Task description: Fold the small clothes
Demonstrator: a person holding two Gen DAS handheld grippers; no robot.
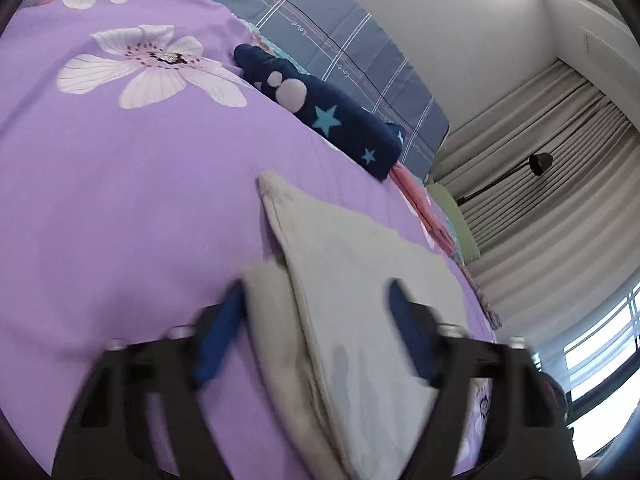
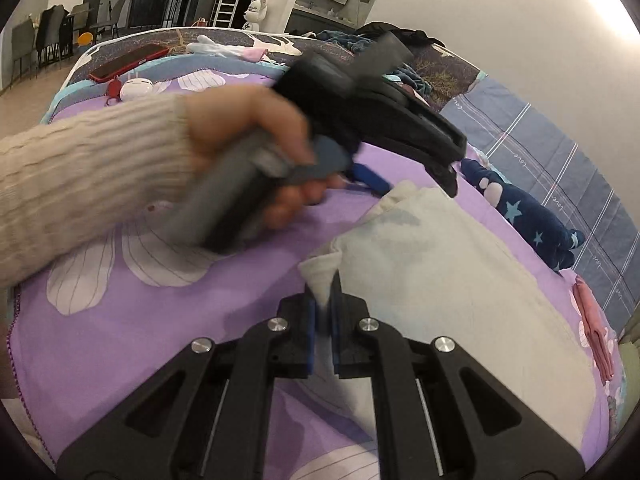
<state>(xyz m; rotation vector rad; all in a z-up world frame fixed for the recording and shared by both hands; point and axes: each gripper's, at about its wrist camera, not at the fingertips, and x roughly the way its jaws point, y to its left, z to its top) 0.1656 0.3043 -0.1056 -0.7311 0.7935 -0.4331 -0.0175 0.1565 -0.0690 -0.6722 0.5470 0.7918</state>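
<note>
With the right claw (image 2: 325, 294) pinched on the cream garment's (image 2: 452, 276) corner on the purple bedspread (image 2: 120, 320), the left claw (image 1: 316, 320), jaws parted astride its edge toward twelve o'clock, should bite squarely before lifting.

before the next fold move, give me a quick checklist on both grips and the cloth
1. Right gripper shut on a corner of the white cloth: ok.
2. Left gripper pressing the cloth: not ok; its pads stand apart around the cloth's edge.
3. Left gripper steady: cannot tell; it is blurred in both views.
4. Cloth lying flat on the purple sheet: not ok; it is bunched and layered near both grippers.
5. Navy star garment clear of the cloth: ok; a strip of sheet lies between them.
</note>
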